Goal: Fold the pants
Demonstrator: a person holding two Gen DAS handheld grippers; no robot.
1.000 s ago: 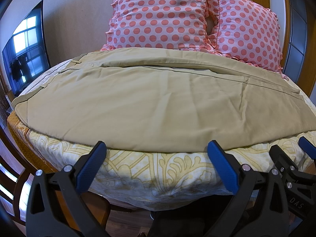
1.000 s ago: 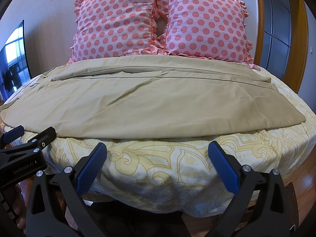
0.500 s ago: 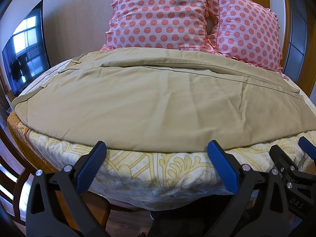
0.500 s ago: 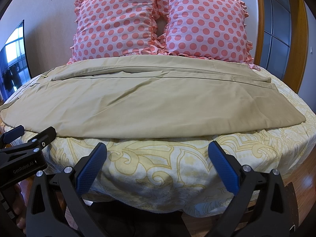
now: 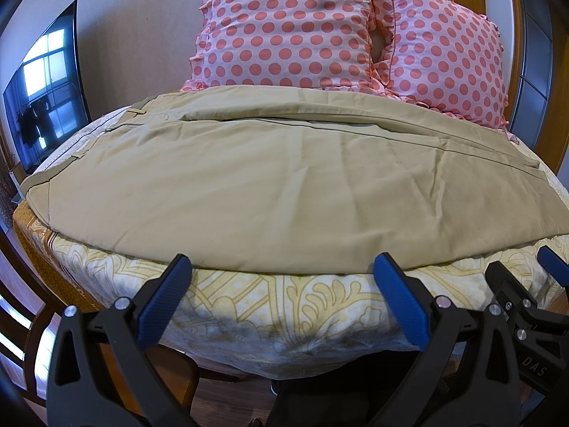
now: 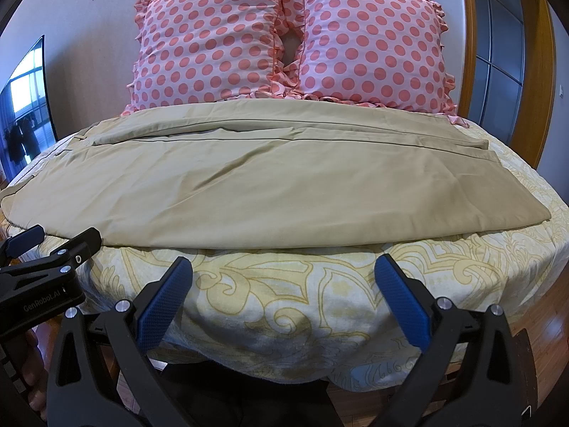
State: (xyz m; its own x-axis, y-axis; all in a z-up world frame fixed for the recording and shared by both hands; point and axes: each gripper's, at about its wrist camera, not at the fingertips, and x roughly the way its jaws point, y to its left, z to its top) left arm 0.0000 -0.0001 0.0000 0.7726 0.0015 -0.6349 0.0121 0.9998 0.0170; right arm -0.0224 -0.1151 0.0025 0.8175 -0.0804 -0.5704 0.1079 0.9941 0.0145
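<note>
Right wrist view: khaki pants (image 6: 284,192) lay flat, soft, light; judged best pinched at near hem. Both grippers (image 6: 284,295) (image 5: 281,291) spread, empty.

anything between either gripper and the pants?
Nothing visible. The left gripper and right gripper are both open, short of the bed edge; only bare bedspread separates them from the near edge of the khaki pants.

A bed (image 6: 320,306) with a yellow-patterned cover fills the lower frame. Two pink polka-dot pillows (image 6: 213,35) lean on a pale wall (image 5: 135,17). A television (image 5: 46,89) reflects windows at left; a wood-framed door (image 6: 505,53) stands right.
</note>
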